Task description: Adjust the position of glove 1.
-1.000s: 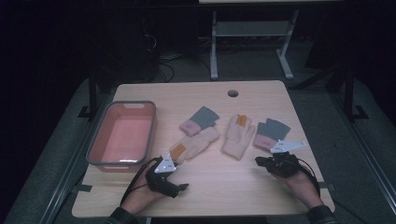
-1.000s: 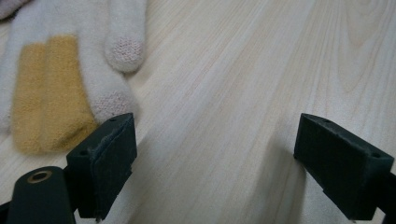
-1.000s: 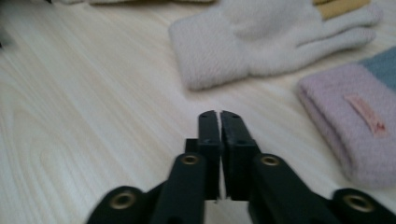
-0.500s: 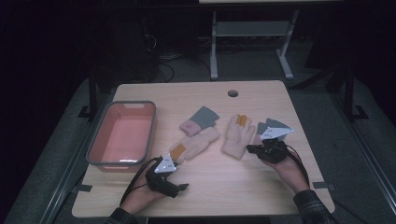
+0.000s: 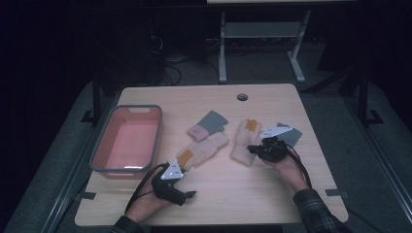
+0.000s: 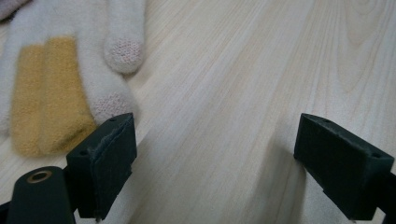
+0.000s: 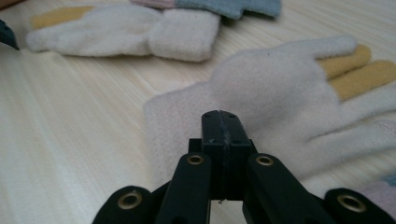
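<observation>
Right gripper [image 7: 219,126] has its jaws pressed together on nothing, nose at the cuff of the cream glove [image 7: 280,98] just ahead. If I push in like this, I judge it will shove the glove rather than pinch it. Beyond lies the second glove [image 7: 121,30]. Left gripper [image 6: 212,154] sits open beside its fingertips.

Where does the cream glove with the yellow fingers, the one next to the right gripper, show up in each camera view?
High view: the right cream glove lies mid-table, just left of the right gripper.
Right gripper view: glove directly ahead of the shut jaws.
Left gripper view: not in it.
Shared landmark: its yellow fingers.
</observation>
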`<state>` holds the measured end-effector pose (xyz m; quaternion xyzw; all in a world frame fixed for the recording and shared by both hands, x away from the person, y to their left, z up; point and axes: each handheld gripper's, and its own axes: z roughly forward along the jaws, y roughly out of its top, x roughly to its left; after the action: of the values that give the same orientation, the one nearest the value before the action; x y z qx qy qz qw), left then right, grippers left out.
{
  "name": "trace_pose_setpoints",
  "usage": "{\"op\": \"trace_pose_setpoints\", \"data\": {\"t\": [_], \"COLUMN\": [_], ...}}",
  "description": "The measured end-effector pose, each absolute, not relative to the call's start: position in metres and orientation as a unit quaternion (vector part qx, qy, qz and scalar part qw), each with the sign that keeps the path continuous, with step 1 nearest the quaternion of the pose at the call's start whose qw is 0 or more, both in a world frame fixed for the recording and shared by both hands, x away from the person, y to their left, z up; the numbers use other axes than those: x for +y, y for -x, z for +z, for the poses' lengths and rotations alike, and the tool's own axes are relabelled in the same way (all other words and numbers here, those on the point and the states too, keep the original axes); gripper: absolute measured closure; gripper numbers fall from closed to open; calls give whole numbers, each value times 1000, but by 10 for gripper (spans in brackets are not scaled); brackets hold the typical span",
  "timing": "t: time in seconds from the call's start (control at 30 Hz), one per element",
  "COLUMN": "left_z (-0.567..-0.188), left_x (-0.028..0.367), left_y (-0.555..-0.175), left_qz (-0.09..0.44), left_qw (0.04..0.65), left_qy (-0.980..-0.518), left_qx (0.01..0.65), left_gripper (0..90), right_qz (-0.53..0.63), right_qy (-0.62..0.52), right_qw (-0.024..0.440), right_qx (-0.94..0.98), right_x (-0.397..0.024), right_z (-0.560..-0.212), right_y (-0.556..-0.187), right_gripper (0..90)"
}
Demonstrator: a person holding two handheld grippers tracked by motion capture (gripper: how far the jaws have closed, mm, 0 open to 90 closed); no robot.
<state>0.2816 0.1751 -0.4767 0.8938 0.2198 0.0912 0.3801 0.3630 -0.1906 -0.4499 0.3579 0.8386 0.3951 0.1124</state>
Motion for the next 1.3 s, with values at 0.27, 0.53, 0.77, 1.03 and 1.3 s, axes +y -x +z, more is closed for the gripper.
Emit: {"op": "trace_pose_setpoints", "data": {"t": [0.27, 0.53, 0.77, 1.03, 1.3], "left_z": [-477, -477, -477, -477, -477], "left_x": [175, 175, 175, 175, 175], "left_y": [-282, -282, -282, -282, -282], "left_qz": [91, 91, 91, 91, 91], "left_qw": [380, 382, 382, 381, 381], "left_qy": [-894, -893, -893, -893, -894], "left_qx": [219, 221, 220, 220, 220], "left_gripper": [124, 124, 124, 124, 124], "right_qz": [368, 364, 360, 365, 367], "right_qy": [-365, -357, -338, -329, -324], "right_qw": [110, 100, 88, 79, 62], "right_qx": [848, 855, 865, 867, 870], "right_x": [-189, -188, -178, -174, -172], "right_z": [-465, -465, -464, -464, -463], "right_y": [-372, -369, -358, -346, -329], "right_gripper": [900, 900, 900, 900, 900]}}
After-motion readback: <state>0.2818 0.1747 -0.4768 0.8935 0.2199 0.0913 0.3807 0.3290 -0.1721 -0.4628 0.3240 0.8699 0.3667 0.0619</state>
